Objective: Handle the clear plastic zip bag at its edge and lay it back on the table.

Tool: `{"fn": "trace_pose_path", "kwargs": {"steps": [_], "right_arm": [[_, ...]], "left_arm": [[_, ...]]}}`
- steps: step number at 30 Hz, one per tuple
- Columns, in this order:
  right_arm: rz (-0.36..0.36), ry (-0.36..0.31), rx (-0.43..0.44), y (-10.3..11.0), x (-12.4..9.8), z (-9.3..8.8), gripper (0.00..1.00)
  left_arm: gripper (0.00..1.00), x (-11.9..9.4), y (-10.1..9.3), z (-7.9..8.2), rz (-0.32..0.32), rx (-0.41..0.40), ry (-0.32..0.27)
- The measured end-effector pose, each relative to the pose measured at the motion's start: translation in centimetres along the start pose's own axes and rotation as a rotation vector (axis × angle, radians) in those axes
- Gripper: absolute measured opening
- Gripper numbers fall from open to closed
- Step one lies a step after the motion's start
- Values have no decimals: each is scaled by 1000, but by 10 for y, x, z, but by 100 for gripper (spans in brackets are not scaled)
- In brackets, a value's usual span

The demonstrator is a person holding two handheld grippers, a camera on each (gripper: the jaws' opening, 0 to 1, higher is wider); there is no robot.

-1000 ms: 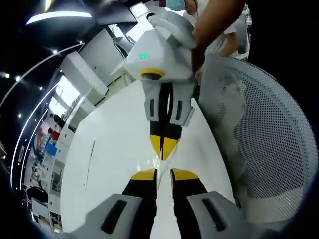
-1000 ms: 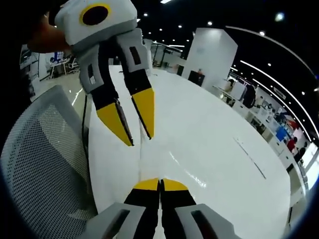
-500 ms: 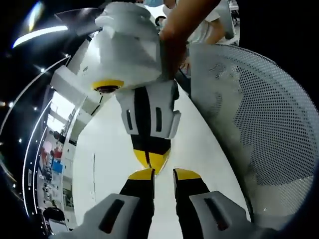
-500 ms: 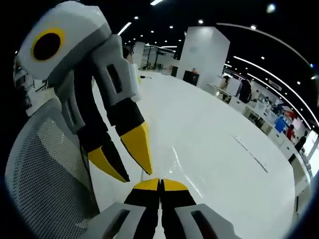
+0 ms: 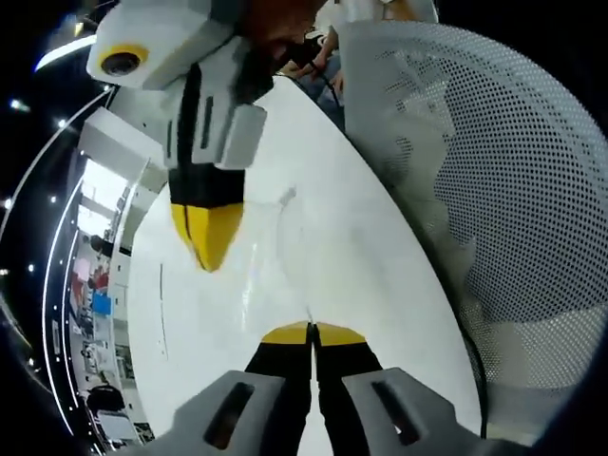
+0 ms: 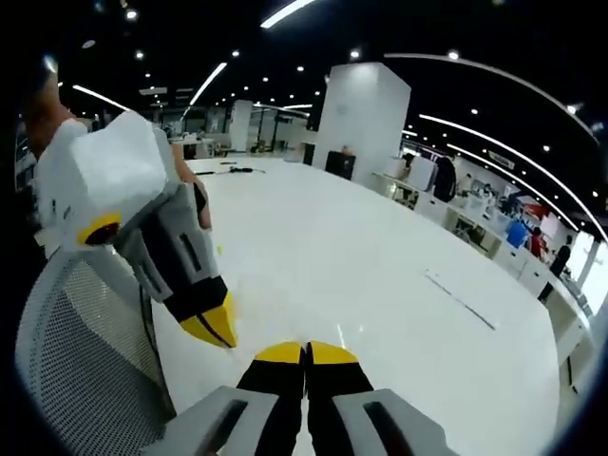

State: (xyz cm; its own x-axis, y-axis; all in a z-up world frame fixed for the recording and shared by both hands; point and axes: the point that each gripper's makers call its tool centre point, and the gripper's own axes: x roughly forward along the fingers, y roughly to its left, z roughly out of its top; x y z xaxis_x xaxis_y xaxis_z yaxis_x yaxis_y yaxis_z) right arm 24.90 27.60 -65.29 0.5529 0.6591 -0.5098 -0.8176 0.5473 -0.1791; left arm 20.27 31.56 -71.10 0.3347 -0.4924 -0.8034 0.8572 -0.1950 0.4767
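Observation:
The clear zip bag [image 5: 285, 249] is a faint, creased film over the white table [image 5: 385, 285], running forward from my left gripper [image 5: 312, 334]. That gripper's yellow-tipped jaws are shut on the bag's near edge. My right gripper [image 5: 206, 249] comes in from the upper left, jaws together and a short way left of the left one. In the right gripper view my right gripper [image 6: 306, 353] is shut on the thin film, which barely shows. The left gripper [image 6: 217, 330] hangs just to its left, tips together, above the table [image 6: 380, 256].
A white mesh chair back [image 5: 494, 180] stands close along the table's edge [image 6: 76, 370]. A person's hand [image 6: 195, 204] holds the left gripper. Desks, a white pillar [image 6: 356, 119] and distant people lie beyond the table's far side.
My left gripper's jaws, open earlier, have come together on the bag's edge. The two grippers, nose to nose before, have drawn apart sideways.

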Motion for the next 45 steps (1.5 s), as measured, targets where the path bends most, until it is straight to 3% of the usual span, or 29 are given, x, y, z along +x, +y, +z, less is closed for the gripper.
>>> {"fn": "trace_pose_path", "kwargs": {"steps": [4, 6, 16, 20, 28, 33, 45], "right_arm": [[1, 3, -58, 1, 3, 9, 0], [0, -7, -49, 2, 5, 11, 0], [-7, -8, -40, -1, 2, 13, 0], [-5, -19, -50, 2, 2, 16, 0], [-16, -26, -106, 9, 3, 19, 0], [-20, -12, -111, 10, 4, 17, 0], [-43, 23, -59, 6, -5, -2, 15]], "left_arm": [[0, 4, -4, -3, 13, -90, -8], [0, 6, -2, -7, 15, -63, 29], [0, 4, -1, -8, 25, -123, 4], [0, 5, 17, -20, 74, -275, 8], [0, 4, 37, -27, 109, -292, 18], [0, 7, 42, -30, 131, -328, 23], [0, 13, 48, -55, 204, -422, 51]]}}
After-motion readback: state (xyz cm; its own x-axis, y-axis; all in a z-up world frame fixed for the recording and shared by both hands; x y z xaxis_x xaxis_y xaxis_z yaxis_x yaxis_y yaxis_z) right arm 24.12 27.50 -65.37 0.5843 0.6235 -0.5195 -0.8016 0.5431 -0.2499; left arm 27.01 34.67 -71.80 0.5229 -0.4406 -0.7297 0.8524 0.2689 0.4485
